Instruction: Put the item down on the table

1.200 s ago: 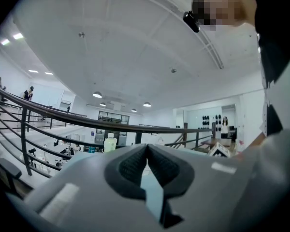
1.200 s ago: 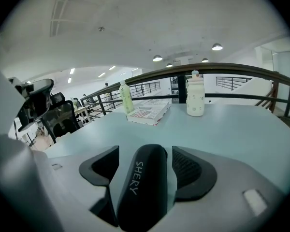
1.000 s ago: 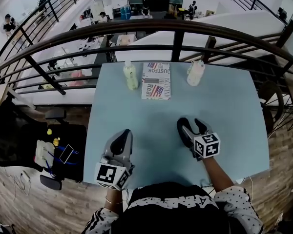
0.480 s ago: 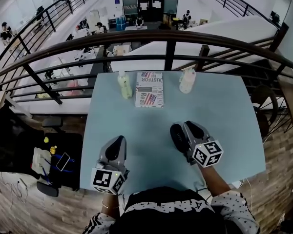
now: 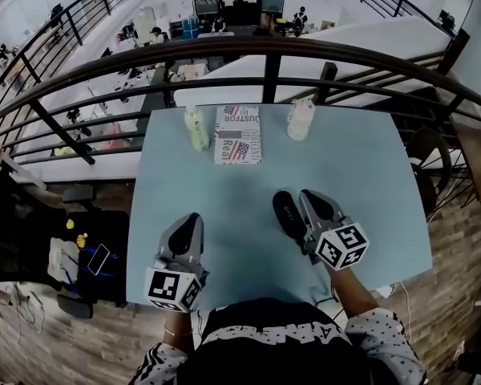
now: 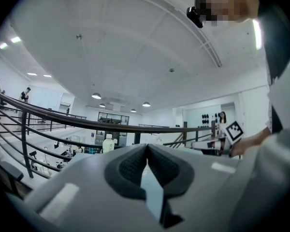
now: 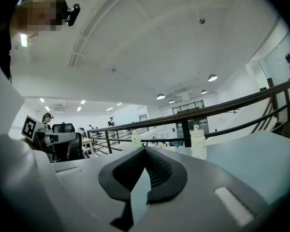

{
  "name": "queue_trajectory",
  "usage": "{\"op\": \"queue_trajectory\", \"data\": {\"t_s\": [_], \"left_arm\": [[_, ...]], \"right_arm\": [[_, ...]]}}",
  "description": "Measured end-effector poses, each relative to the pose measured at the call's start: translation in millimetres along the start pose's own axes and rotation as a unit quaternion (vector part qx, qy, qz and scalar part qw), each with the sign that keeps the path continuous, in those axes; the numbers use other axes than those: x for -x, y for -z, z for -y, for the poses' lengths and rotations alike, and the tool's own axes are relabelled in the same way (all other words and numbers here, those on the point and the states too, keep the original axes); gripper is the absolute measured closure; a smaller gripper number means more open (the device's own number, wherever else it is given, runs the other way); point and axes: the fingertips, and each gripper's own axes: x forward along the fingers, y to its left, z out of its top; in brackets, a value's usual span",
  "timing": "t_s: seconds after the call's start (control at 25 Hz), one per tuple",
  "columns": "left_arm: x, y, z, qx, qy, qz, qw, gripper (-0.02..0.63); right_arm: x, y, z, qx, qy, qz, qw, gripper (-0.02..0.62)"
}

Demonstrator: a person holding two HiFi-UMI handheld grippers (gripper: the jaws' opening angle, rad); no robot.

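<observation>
A pale blue table (image 5: 361, 191) fills the head view. At its far edge lie a printed magazine (image 5: 237, 135), a yellow-green bottle (image 5: 196, 128) to its left and a white bottle (image 5: 300, 119) to its right. My left gripper (image 5: 188, 219) hovers over the near left part of the table, shut and empty; its pads meet in the left gripper view (image 6: 147, 146). My right gripper (image 5: 297, 199) is over the near right part. Its jaws have just been closing with nothing between them, and they now meet (image 7: 145, 150). The right gripper view shows the white bottle (image 7: 198, 143) ahead.
A dark curved railing (image 5: 264, 50) runs just behind the table, with a lower floor of desks and people beyond it. A black chair with small objects (image 5: 32, 231) stands left of the table. The table's near edge is at my body.
The right gripper's jaws, wide apart a second ago, have come together empty, and that gripper has lifted a little. The left gripper has stayed put.
</observation>
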Motion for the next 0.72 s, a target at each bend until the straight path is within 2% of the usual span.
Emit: {"op": "queue_trajectory", "data": {"t_s": [0.72], "left_arm": [[-1.6, 6.1, 2.5, 0.004, 0.008, -0.006, 0.9999, 0.606]], "right_arm": [[6.6, 0.1, 3.6, -0.006, 0.009, -0.004, 1.000, 0.598]]}}
